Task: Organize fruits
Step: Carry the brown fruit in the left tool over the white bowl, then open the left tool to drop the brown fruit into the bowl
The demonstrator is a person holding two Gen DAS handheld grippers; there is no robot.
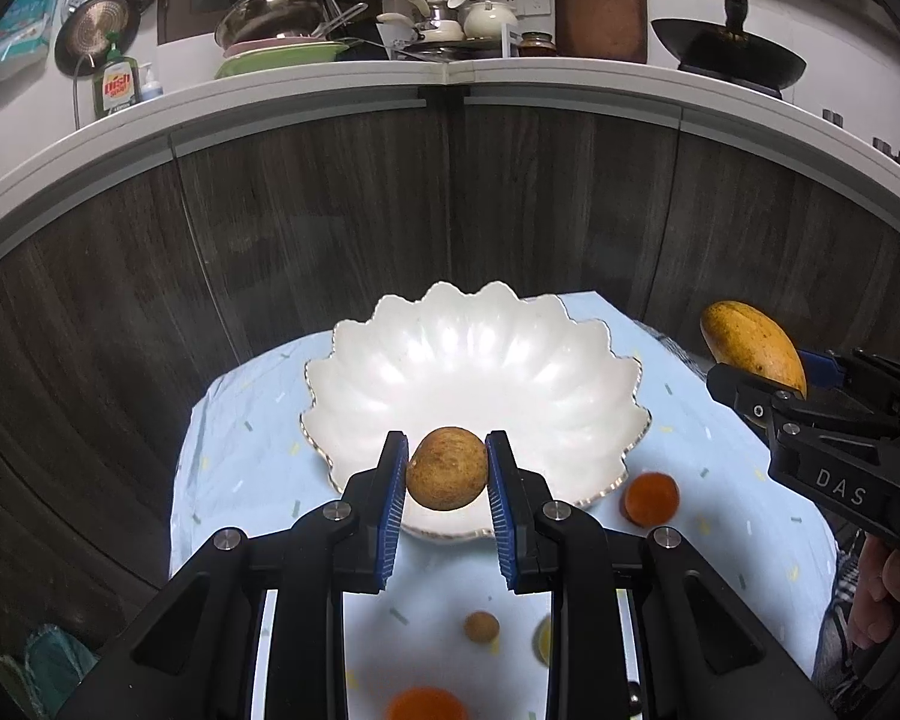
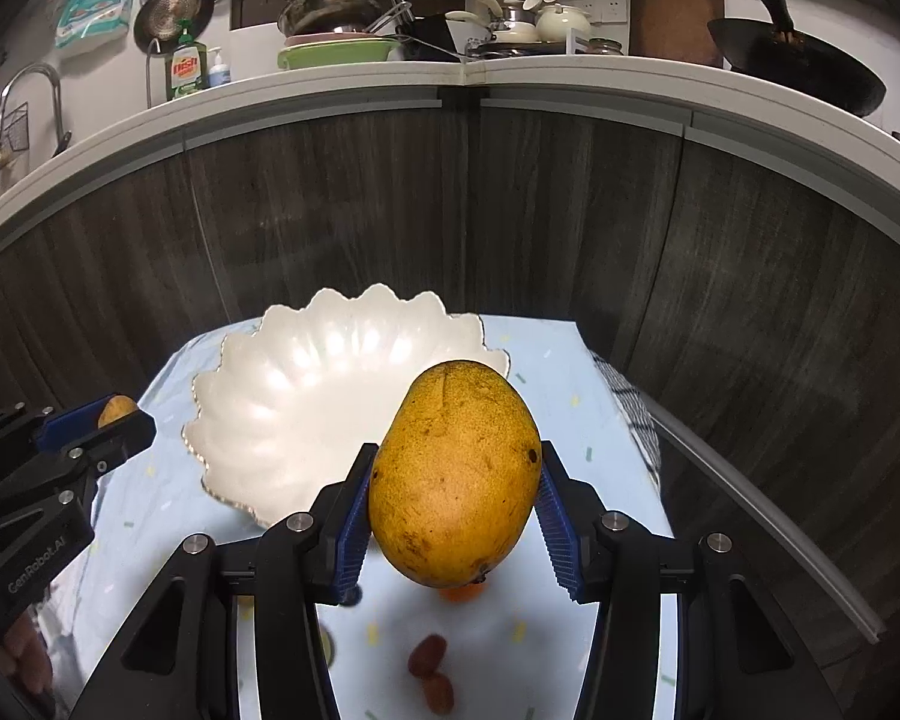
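Note:
A white scalloped bowl stands empty on the light blue tablecloth; it also shows in the right wrist view. My left gripper is shut on a small round brown fruit and holds it above the bowl's near rim. My right gripper is shut on a large yellow mango and holds it in the air to the right of the bowl. The mango and right gripper also show at the right of the left wrist view. The left gripper with its brown fruit shows at the left of the right wrist view.
On the cloth lie two orange fruits, a small brown fruit, a yellow-green piece and reddish dates. Dark wooden cabinet fronts rise right behind the table. A checked cloth hangs at its right edge.

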